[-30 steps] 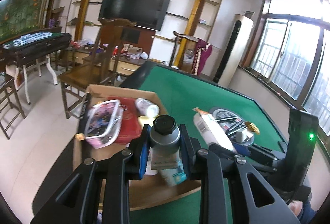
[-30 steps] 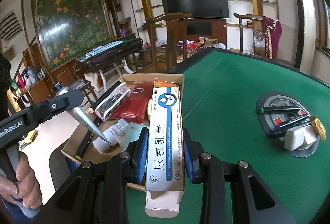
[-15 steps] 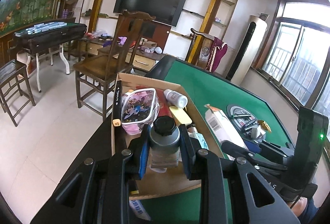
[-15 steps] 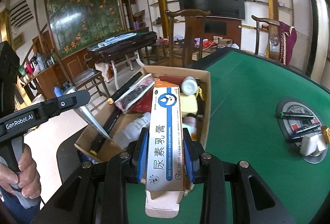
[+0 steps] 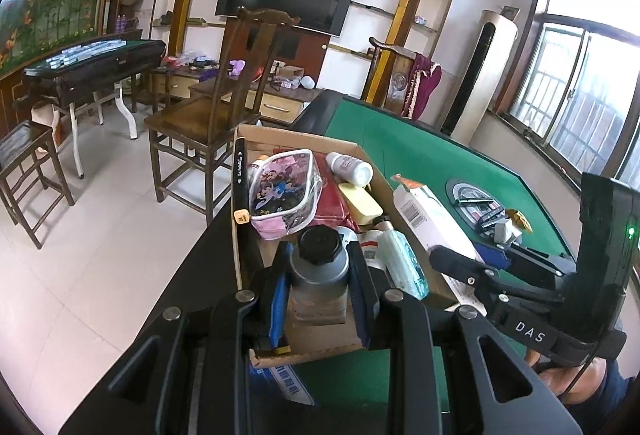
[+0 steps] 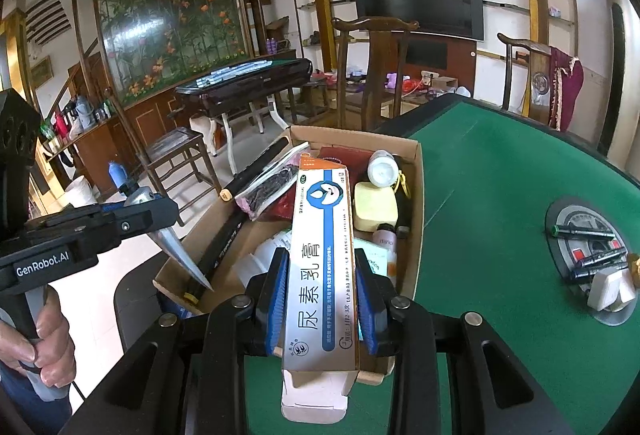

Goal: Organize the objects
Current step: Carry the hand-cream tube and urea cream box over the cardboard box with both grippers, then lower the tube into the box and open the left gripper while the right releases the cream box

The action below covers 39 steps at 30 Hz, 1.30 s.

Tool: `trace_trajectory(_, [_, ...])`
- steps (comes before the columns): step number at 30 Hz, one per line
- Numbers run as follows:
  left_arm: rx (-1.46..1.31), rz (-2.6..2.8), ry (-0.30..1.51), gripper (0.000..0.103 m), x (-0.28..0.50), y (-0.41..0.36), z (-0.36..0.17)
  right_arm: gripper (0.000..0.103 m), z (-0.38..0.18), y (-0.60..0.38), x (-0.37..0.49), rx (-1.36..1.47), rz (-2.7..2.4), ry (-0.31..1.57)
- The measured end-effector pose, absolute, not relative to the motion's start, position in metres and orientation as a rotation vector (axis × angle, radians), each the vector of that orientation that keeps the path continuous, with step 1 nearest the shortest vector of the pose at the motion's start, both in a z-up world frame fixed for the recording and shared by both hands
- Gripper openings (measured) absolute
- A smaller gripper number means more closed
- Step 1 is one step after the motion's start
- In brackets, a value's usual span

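Both claws are gripping something over the cardboard box (image 5: 240,235) sitting at the near left edge of the green table (image 5: 420,159). The left gripper (image 5: 318,275) is clamping a silver tube with a black cap (image 5: 319,263) between its blue pads; in its own camera only the cap end is showing, while the right camera is catching the flattened tail of that tube (image 6: 180,251) hanging over the near left corner of the box (image 6: 416,195). The right gripper (image 6: 322,299) is squeezing a long white and blue carton (image 6: 324,255) printed with Chinese characters, its near end flap hanging open below the pads and its far end reaching over the box contents.

Inside the box, a clear pouch with a cartoon print (image 5: 284,191) is lying on a red item that it is mostly hiding. A white bottle (image 5: 350,167), a yellow bar (image 5: 360,203) and a pale blue tube (image 5: 402,263) are crowding the right side, partly overlapping. A black marker (image 5: 240,179) is leaning along the left wall. Labels there are too small to read.

Far right on the table, a round tray (image 6: 560,211) is holding pens and a white block, cut partly by the lens edge.
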<state>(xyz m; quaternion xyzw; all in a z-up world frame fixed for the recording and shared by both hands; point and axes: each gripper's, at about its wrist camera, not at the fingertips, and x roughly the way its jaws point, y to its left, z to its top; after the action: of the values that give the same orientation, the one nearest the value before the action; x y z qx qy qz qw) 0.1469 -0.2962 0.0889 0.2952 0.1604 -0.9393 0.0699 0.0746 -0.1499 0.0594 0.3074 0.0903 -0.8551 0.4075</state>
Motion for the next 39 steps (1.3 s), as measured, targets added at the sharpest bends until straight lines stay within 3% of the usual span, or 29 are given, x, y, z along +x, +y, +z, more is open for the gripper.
trace_trajectory(15, [1.056, -2.887, 0.379, 0.026, 0.060, -0.288, 0.116, 0.034, 0.072, -0.173, 0.012, 0.795, -2.252, 0.274])
trace_trajectory(26, [1.304, -2.783, 0.383, 0.026, -0.021, -0.301, 0.089, 0.034, 0.051, -0.192, -0.028, 0.900, -2.231, 0.235])
trace_trajectory(39, [1.321, -2.709, 0.423, 0.025, -0.060, -0.325, 0.072, 0.035, 0.033, -0.212, -0.034, 0.935, -2.208, 0.297])
